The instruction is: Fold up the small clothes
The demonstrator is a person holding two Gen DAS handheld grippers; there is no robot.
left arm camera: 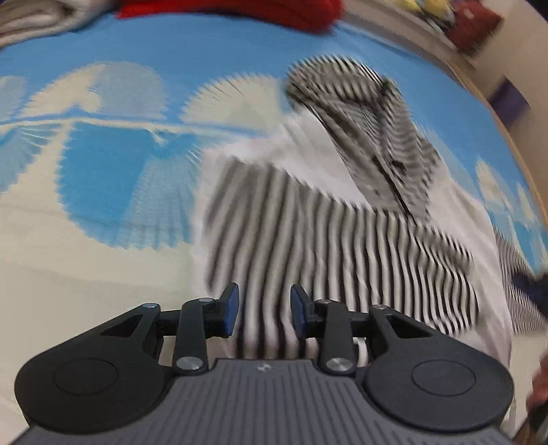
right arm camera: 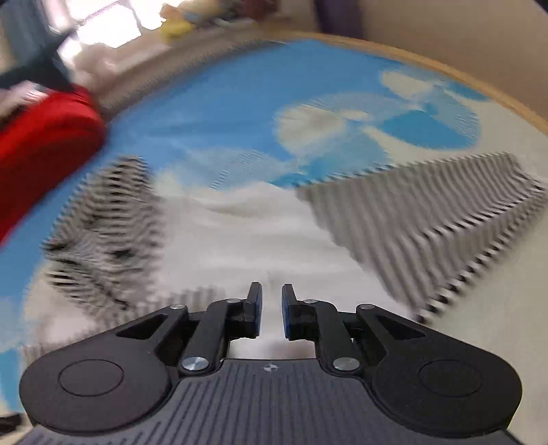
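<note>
A small black-and-white striped garment [left arm camera: 325, 239] with white parts lies rumpled on the blue and cream bedspread [left arm camera: 137, 154]; the picture is blurred by motion. My left gripper [left arm camera: 265, 308] hovers over its near striped edge, jaws apart, with nothing pinched between the fingers [left arm camera: 231, 308]. In the right wrist view the garment's white middle [right arm camera: 257, 232] lies ahead, with a crumpled striped part [right arm camera: 102, 222] to the left and a flat grey-striped part [right arm camera: 428, 222] to the right. My right gripper [right arm camera: 271, 308] stands just above the white cloth with a narrow gap and nothing between its pads.
A red cloth item [right arm camera: 44, 143] lies at the far left of the bedspread [right arm camera: 222, 102], also seen in the left wrist view as the red item [left arm camera: 239, 10]. Grey-white folded fabric [left arm camera: 34, 24] sits beside it. A wooden edge [right arm camera: 445, 65] borders the bed.
</note>
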